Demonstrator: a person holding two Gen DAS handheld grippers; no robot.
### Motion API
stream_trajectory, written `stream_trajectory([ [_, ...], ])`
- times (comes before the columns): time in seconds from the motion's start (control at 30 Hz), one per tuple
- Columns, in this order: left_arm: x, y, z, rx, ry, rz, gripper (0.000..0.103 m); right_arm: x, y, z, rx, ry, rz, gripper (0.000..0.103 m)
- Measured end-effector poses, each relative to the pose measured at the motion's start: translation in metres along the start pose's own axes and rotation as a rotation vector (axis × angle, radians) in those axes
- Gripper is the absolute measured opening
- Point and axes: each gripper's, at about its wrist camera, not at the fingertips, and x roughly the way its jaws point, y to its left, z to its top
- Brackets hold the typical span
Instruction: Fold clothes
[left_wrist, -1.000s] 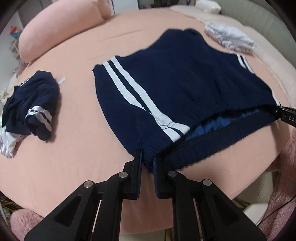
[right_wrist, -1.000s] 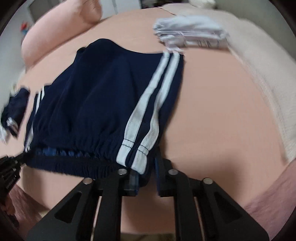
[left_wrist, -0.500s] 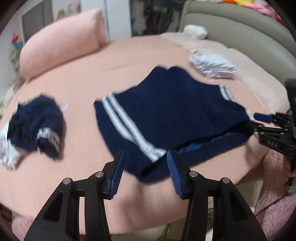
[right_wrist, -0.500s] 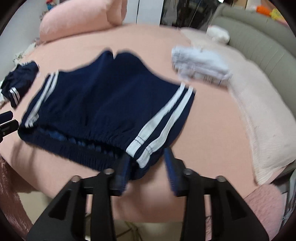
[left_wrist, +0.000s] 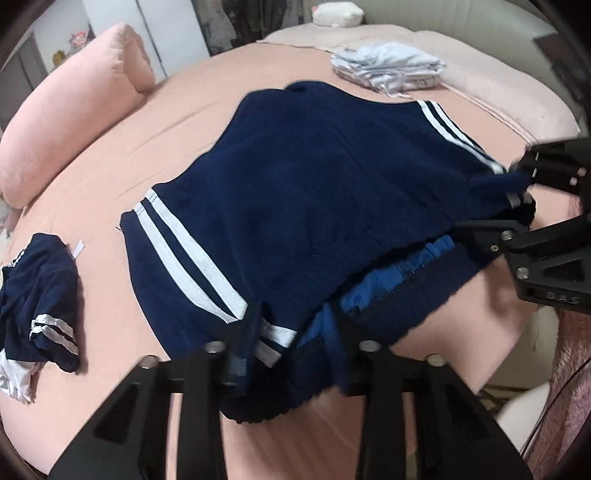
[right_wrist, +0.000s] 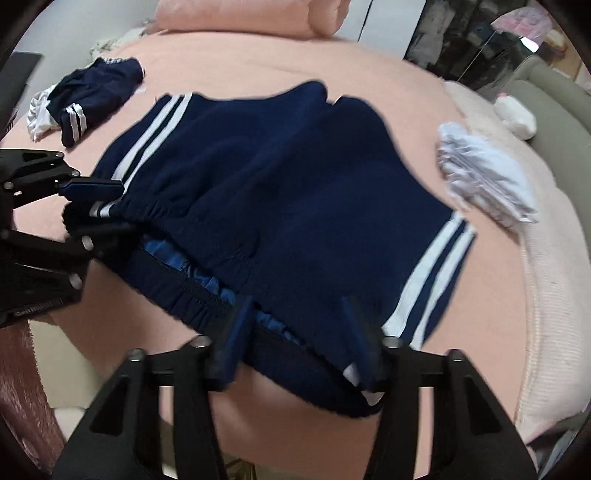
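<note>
Navy shorts (left_wrist: 314, 192) with white side stripes lie flat on the pink bed (left_wrist: 177, 122), their blue-lined waistband toward me. In the left wrist view my left gripper (left_wrist: 293, 332) is open, and its fingers straddle the striped left corner of the waistband. My right gripper (left_wrist: 517, 206) shows at the far right corner, also apart around the fabric. In the right wrist view the shorts (right_wrist: 295, 192) fill the middle. My right gripper (right_wrist: 299, 332) stands open over the waistband near the right stripes, and the left gripper (right_wrist: 96, 206) sits at the opposite corner.
A crumpled navy and white garment (left_wrist: 40, 295) lies to the left. A folded pale grey garment (left_wrist: 388, 66) rests behind the shorts, next to a cream blanket (left_wrist: 509, 96). A pink bolster pillow (left_wrist: 74, 118) lies at the back left. The bed's edge runs just below the waistband.
One second ago both grippers were shut on the waistband corners. They opened and drew back, and now both have moved in again, fingers apart around the waistband.
</note>
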Motion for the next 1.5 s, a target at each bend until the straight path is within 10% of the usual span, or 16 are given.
stream_trajectory([
  [0.27, -0.015, -0.008, 0.008, 0.001, -0.072, -0.011, 0.012, -0.012, -0.012, -0.003, 0.083, -0.045, 0.015, 0.010],
  [0.6, -0.028, -0.016, -0.007, 0.032, -0.043, -0.056, 0.011, -0.042, -0.019, -0.022, 0.170, -0.049, 0.054, 0.008],
  [0.77, -0.011, -0.021, -0.016, 0.012, 0.028, -0.098, 0.019, -0.018, -0.009, -0.036, 0.163, 0.044, 0.045, 0.009],
  [0.93, -0.042, 0.044, -0.022, -0.323, -0.099, -0.309, 0.028, -0.043, -0.023, -0.038, 0.247, -0.043, 0.172, 0.022],
  [1.1, -0.034, 0.086, -0.037, -0.515, -0.080, -0.275, 0.030, -0.065, -0.061, -0.043, 0.461, -0.196, 0.232, 0.025],
  [1.33, 0.002, 0.062, -0.044, -0.456, 0.122, -0.153, 0.032, -0.020, -0.064, -0.059, 0.475, 0.022, 0.110, 0.026],
  [1.5, 0.003, 0.070, -0.053, -0.553, 0.127, -0.205, 0.033, -0.026, -0.067, -0.070, 0.500, 0.054, 0.053, 0.043],
])
